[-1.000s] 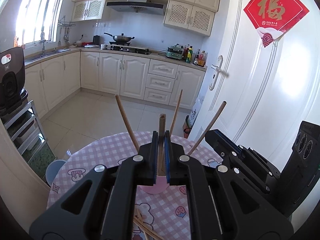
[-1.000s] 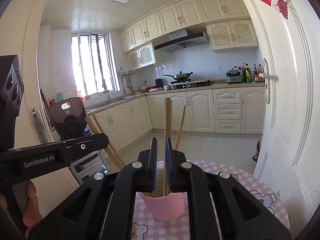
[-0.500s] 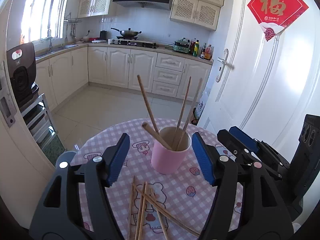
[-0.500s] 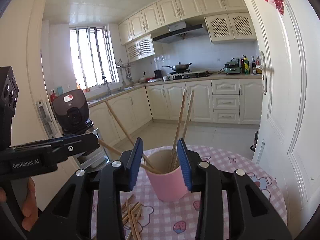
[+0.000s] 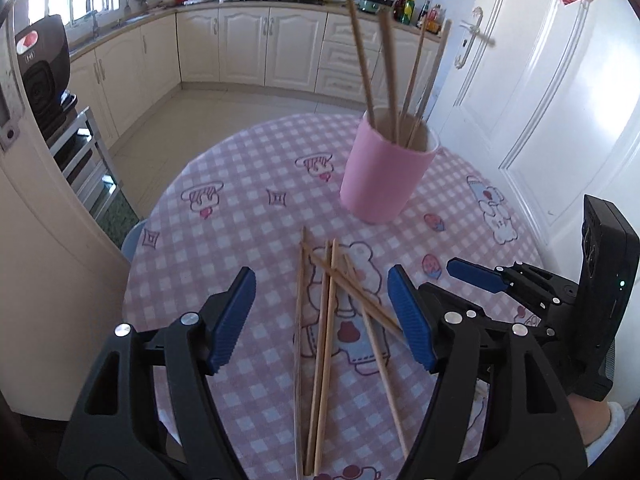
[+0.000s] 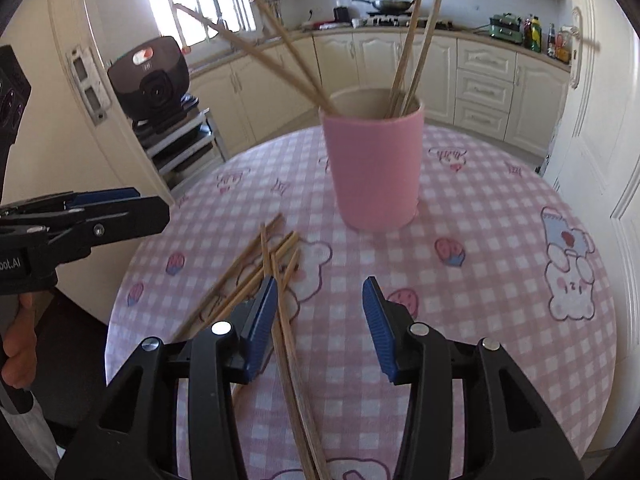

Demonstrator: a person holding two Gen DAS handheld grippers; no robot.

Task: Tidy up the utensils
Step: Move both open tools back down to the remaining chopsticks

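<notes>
Below, slim wooden chopsticks on checked cloth, between both released, still-widening ribbed-pad grippers.

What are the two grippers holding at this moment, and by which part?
Nothing. Both the left gripper and the right gripper are opening, empty, above the loose chopsticks on the table.

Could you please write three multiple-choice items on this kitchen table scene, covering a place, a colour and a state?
1. Where do the loose chopsticks lie?
A. inside the cup
B. on the tablecloth in front of the cup
C. on the floor

2. What colour is the cup?
A. blue
B. white
C. pink

3. What is the left gripper doing?
A. clamping a chopstick
B. standing open with nothing gripped
C. holding the cup

Answers: B, they lie crossed on the checked cloth; C, its wall is pink; B, its blue pads stand apart above the pile.
</notes>
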